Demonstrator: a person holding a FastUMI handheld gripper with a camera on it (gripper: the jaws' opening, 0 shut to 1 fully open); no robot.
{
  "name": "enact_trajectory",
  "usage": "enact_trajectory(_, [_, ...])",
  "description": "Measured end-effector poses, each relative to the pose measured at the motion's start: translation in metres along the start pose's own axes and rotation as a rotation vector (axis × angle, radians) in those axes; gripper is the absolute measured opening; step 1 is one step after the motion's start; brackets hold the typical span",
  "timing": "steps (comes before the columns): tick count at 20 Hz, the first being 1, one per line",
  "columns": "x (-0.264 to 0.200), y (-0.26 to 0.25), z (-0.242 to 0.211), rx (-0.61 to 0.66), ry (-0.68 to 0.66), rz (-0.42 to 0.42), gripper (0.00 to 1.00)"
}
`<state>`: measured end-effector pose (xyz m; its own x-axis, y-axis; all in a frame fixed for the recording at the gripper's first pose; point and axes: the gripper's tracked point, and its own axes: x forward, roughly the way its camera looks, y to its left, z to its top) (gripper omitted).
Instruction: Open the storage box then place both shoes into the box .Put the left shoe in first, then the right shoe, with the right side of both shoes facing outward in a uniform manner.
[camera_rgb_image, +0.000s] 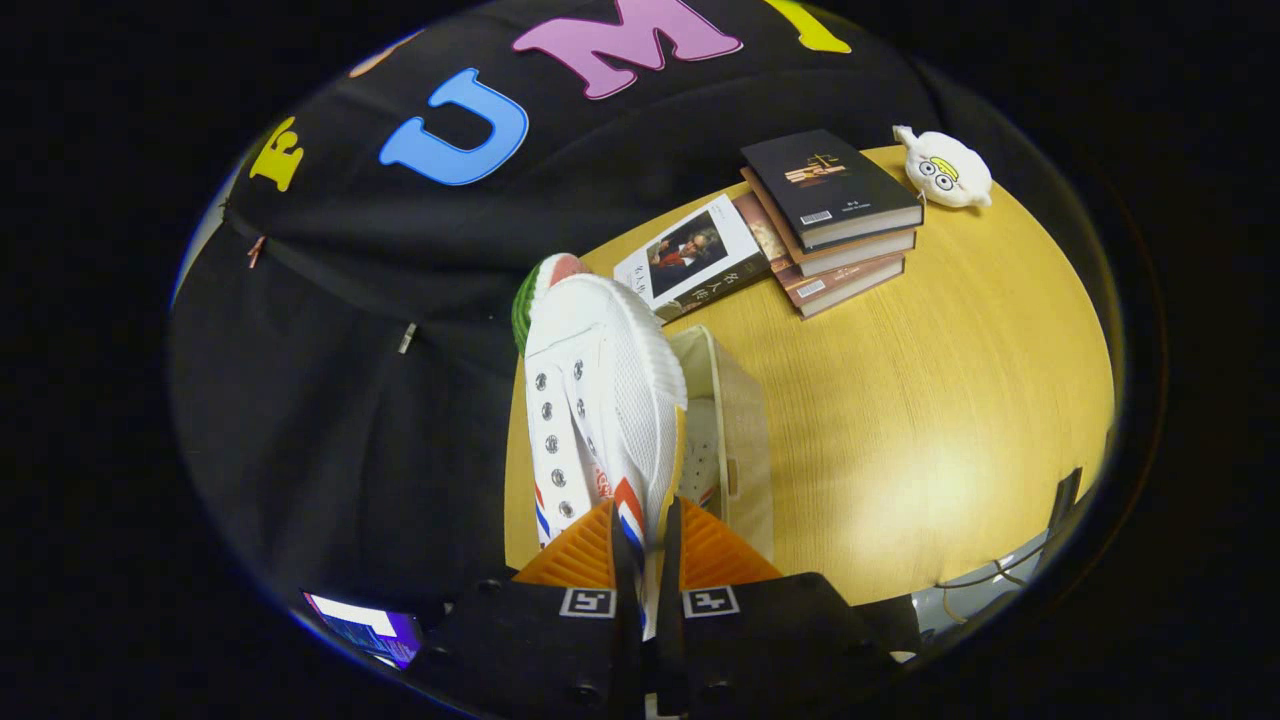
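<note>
The gripper (646, 545) is clamped on a white shoe (598, 400) — both fingers (582, 548) press on the thin side wall near the shoe's opening, with only that wall between them. The shoe stretches away from the fingers, toe far from them, its row of metal eyelets and the open tongue turned toward the camera; red and blue stripes show on its side just ahead of the fingers, and a green and red patch of sole shows at the toe. It hangs above the edge of a wooden table (930, 420), partly over the table and partly over the dark booth cloth beside it. Just beside the shoe, on the table, stands the box (735, 420), pale and translucent, open at the top — inside it lies a second white shoe (700, 450), seen through the opening with its own eyelet holes and a bit of stripe. Beyond the box lies a single book (692, 258) flat on the table, touching a stack of books (835, 220). Near the stack, further along the table, sits a small white plush toy (945, 167).
</note>
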<state>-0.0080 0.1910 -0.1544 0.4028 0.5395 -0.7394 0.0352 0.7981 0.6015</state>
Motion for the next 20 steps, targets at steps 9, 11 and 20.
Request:
enact_trajectory(9, [0.024, 0.019, -0.020, -0.031, 0.013, 0.000, 0.24])
enact_trajectory(11, [0.018, 0.031, -0.008, -0.051, -0.040, 0.044, 0.61])
enact_trajectory(20, [-0.065, 0.042, 0.078, -0.215, -0.434, -0.005, 0.99])
